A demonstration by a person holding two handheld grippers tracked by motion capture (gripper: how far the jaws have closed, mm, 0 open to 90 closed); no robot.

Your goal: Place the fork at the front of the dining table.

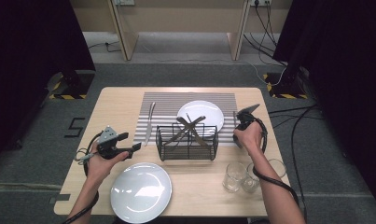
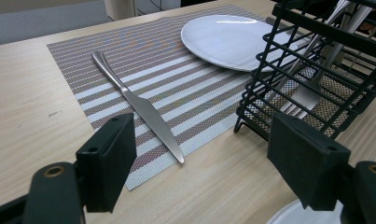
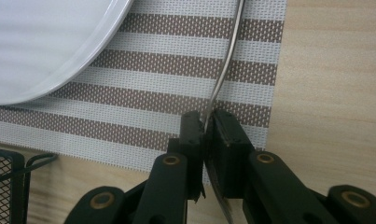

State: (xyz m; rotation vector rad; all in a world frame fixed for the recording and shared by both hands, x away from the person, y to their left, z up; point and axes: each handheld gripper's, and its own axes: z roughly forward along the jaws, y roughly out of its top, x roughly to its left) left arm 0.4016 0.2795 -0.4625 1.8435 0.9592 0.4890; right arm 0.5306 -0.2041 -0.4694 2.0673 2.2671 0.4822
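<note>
My right gripper (image 3: pixel 205 128) has its jaws clamped on the thin metal handle of a piece of cutlery (image 3: pixel 225 65), which runs across the right edge of the striped placemat (image 3: pixel 176 74), just beside the white plate (image 3: pixel 45 46) and close to the bare wood of the counter (image 3: pixel 330 70). My left gripper (image 2: pixel 199 154) hangs with jaws wide and empty above the counter, facing a knife (image 2: pixel 139 105) on the placemat and the black wire basket (image 2: pixel 316 60) holding more cutlery.

We saw our left gripper (image 2: pixel 202 163) gaping over a knife (image 2: pixel 138 105) on the striped placemat (image 2: pixel 176 88), beside a black wire basket (image 2: pixel 316 70).
</note>
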